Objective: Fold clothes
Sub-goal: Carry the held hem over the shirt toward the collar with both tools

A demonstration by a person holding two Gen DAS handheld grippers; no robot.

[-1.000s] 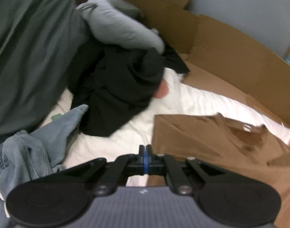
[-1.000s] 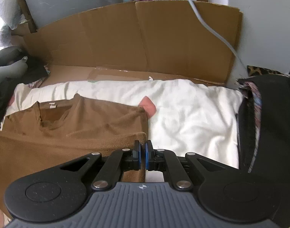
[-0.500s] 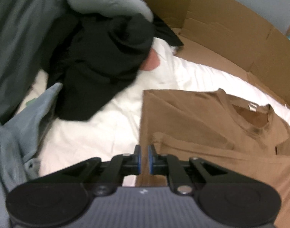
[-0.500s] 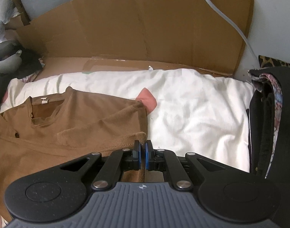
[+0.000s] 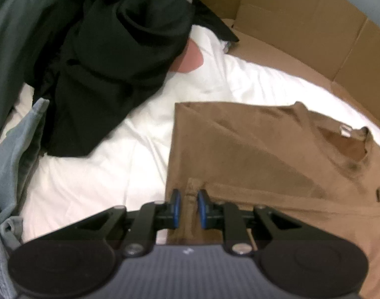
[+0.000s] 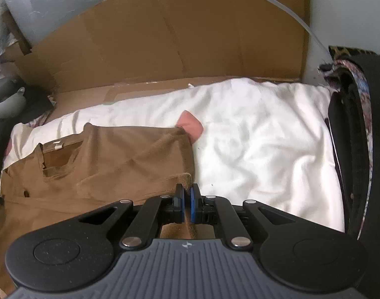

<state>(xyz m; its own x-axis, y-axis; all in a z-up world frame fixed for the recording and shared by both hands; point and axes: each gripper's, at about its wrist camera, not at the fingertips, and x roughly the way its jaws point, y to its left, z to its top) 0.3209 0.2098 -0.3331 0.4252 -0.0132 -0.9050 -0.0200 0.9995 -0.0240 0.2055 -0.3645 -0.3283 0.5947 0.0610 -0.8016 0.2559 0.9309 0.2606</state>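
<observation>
Beside brown shirt (image 5: 252, 149), bare white sheet (image 5: 95, 174)

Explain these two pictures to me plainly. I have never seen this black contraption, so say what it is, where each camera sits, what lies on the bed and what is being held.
No robot: a person holds a two-fingered claw in each hand, each with a camera looking along its fingers. The left claw is opening, with a fold of the brown T-shirt between its blue pads. The right claw is shut on that shirt's other edge. The shirt lies on a white sheet, with a black garment and jeans to the left and cardboard behind.
</observation>
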